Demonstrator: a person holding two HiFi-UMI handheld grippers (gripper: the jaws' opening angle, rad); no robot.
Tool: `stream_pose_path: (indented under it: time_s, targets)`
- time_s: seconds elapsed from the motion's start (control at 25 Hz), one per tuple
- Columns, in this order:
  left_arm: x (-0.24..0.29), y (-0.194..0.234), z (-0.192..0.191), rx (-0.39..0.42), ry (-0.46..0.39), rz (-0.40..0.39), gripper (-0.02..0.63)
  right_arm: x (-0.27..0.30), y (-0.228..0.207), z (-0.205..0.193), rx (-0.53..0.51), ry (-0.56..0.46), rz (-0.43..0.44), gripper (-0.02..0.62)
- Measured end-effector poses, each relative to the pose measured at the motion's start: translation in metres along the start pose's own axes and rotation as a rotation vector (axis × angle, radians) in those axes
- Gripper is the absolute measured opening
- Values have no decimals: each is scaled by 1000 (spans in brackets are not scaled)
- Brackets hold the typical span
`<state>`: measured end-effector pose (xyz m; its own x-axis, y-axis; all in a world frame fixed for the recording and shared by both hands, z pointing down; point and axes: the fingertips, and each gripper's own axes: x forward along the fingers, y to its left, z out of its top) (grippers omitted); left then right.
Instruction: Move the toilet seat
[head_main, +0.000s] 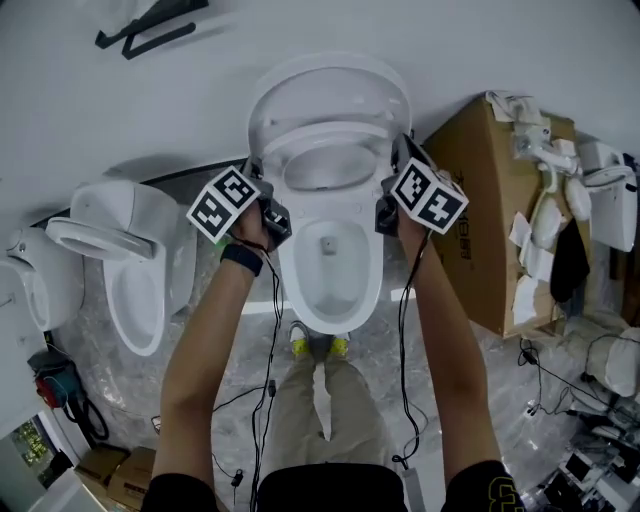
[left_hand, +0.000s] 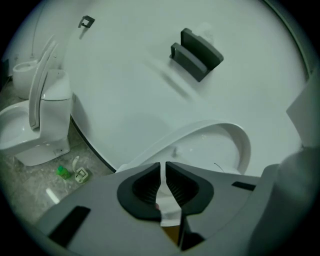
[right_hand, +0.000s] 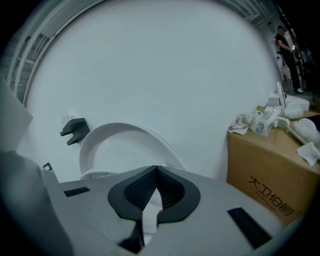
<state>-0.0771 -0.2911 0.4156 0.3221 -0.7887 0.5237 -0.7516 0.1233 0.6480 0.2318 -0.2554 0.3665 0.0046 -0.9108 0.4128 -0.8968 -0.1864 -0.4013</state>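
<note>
My left gripper (left_hand: 162, 175) is pinched shut on the seat (head_main: 325, 135) at 9 o'clock, right gripper (right_hand: 156, 182) same at 3. I'd raise both evenly, no twisting.

The toilet seat (head_main: 330, 132) is smooth, glossy white plastic — the box (head_main: 470, 230) beside it matt brown cardboard, the floor (head_main: 110, 390) polished, speckled grey stone.

cardboard box (head_main: 480, 210) beside a wall; second toilet (head_main: 128, 262) apart.

The white oval toilet seat (head_main: 330, 134) stands tilted up off its bowl (head_main: 330, 290), just before the raised lid (head_main: 330, 85).
</note>
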Motion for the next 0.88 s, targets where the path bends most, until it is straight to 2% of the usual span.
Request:
stream_pose_path:
  time_s: [0.12, 0.32, 0.4, 0.56, 0.68, 0.88]
  targets:
    - [-63, -16, -19, 87, 15, -87, 41, -55, 11, -14, -70, 32, 28, 26]
    - [-178, -49, -74, 386, 57, -210, 28, -163, 39, -49, -168, 115, 65, 26]
    - [-223, -56, -95, 474, 74, -236, 26, -211, 55, -63, -221, 144, 94, 26]
    - [-306, -52, -121, 557, 118, -237, 23, -304, 88, -83, -265, 190, 148, 26]
    - [-350, -55, -130, 593, 131, -250, 21, -360, 100, -88, -260, 204, 153, 26]
    - [-401, -68, -121, 668, 78, -299, 21, -417, 114, -80, -255, 152, 122, 26]
